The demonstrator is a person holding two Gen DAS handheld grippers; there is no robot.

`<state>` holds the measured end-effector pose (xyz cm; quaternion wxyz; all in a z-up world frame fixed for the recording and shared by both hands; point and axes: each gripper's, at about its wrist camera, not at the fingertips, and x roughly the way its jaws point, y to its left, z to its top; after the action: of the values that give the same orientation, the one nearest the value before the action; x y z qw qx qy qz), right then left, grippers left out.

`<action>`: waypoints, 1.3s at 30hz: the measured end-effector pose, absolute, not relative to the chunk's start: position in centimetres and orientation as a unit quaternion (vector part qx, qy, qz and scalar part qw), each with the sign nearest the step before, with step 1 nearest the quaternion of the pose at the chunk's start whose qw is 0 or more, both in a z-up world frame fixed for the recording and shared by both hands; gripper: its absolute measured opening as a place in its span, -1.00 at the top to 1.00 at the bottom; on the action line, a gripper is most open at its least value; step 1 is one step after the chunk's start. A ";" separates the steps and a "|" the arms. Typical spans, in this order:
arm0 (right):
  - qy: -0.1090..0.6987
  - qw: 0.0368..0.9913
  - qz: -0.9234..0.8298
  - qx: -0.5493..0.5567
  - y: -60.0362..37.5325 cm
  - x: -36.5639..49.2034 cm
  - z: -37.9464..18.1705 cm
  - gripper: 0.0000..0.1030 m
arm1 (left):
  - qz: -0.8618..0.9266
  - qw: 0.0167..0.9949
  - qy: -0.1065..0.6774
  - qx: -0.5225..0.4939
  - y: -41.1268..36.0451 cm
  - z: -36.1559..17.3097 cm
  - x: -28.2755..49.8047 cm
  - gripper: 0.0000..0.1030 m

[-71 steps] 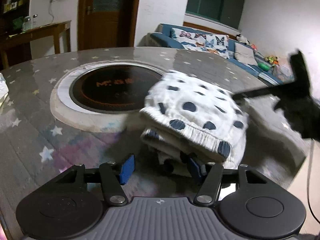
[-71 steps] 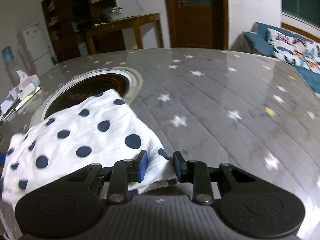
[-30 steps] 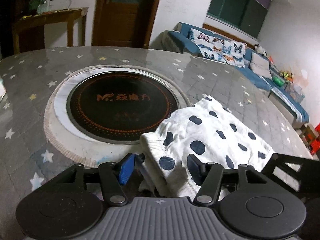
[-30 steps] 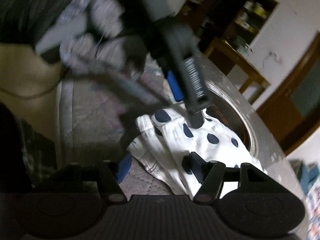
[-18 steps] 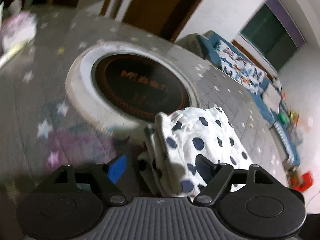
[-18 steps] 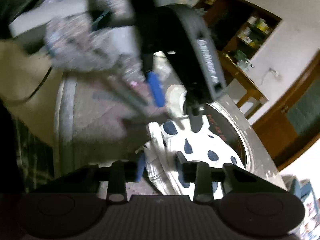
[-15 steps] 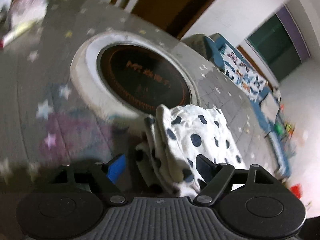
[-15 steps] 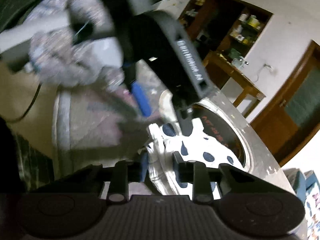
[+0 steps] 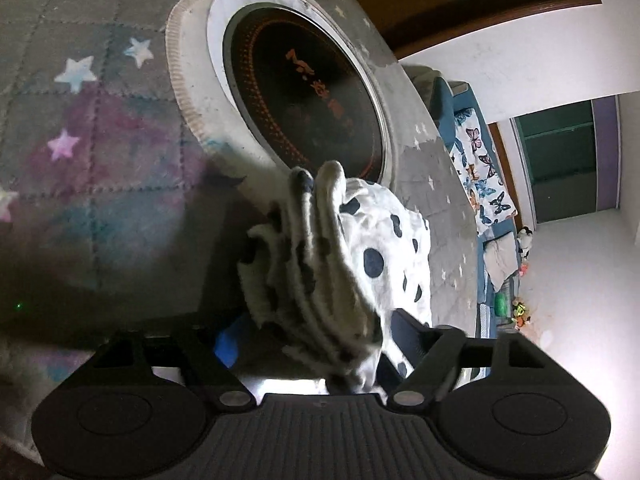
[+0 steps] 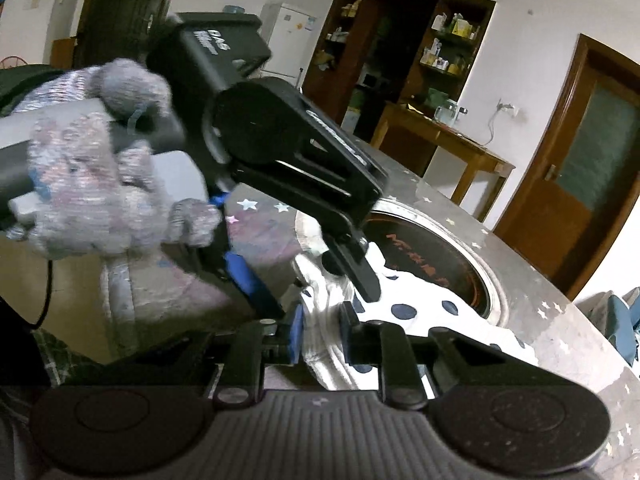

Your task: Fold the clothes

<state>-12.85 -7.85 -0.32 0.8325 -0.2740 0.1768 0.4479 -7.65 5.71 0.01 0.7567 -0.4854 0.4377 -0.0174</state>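
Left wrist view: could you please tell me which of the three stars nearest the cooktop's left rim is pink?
The lowest star is pink; the upper left star and upper right star are bluish white.

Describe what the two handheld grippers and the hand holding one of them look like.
Both grippers are black plastic with ribbed bodies, round side discs and blue pads on the fingers. The left gripper carries white lettering along its arm and a boxy black camera block. The hand holding it wears a fuzzy grey knitted glove; a thin dark cable hangs below. The right gripper looks identical in build.
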 end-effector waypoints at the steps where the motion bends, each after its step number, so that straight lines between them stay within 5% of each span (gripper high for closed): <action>1: 0.178 0.833 0.449 -0.272 -7.9 -12.7 -0.2 0.65 | -0.016 0.756 0.438 -0.487 5.8 -0.1 -7.4 -0.23; 3: 0.182 0.832 0.450 -0.268 -7.9 -12.7 -0.2 0.65 | -0.015 0.756 0.438 -0.487 6.1 -0.5 -6.9 0.19; 6: 0.192 0.832 0.452 -0.259 -8.2 -12.6 -0.3 0.61 | -0.017 0.757 0.441 -0.483 6.4 -1.0 -6.3 0.39; 8: 0.204 0.832 0.456 -0.243 -8.7 -12.3 -0.1 0.45 | -0.019 0.760 0.440 -0.477 6.5 -1.2 -6.1 0.43; 19: 0.258 0.877 0.390 -0.108 -12.4 -5.0 2.0 0.43 | -0.027 0.786 0.429 -0.444 6.2 -0.9 -5.6 0.45; 39: 0.328 0.911 0.230 -0.100 -16.9 5.0 -2.4 0.43 | -0.039 0.798 0.425 -0.426 6.2 -0.9 -4.5 0.45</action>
<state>4.99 -16.87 -2.38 0.9107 -0.0996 0.3282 0.2303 -4.51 6.24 -0.93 0.7976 -0.4262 0.4250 -0.0385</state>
